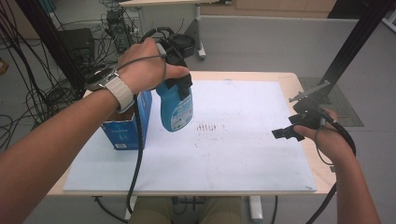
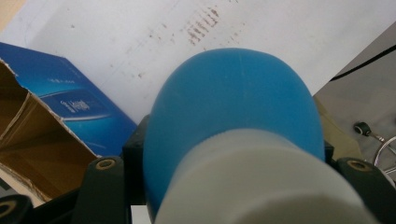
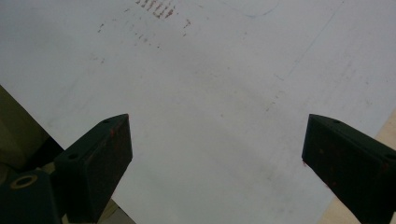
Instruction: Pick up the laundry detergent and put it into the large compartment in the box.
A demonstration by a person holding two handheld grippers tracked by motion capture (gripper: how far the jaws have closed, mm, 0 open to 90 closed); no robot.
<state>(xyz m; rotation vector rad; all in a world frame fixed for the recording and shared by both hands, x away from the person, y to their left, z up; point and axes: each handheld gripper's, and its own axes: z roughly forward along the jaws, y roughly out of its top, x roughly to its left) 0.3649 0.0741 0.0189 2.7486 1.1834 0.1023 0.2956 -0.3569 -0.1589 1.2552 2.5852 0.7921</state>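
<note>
A blue bottle (image 1: 176,111) with a white cap (image 2: 261,186) hangs upright in my left gripper (image 1: 180,84), just right of an open blue carton (image 1: 125,128). In the left gripper view my left gripper (image 2: 233,163) has its black jaws pressed on both sides of the bottle (image 2: 233,98), below the cap, and the carton (image 2: 70,98) shows its brown inside at the left. My right gripper (image 1: 286,133) rests at the right edge of the white board (image 1: 233,158), jaws wide apart. In the right gripper view, bare board (image 3: 215,70) lies between the jaws of my right gripper (image 3: 215,130).
The white board covers most of a light wooden table (image 1: 292,81) and has faint reddish marks (image 1: 210,127) at its middle. A black frame post (image 1: 355,42) rises at the far right. Cables and equipment (image 1: 93,42) crowd the floor behind the table on the left.
</note>
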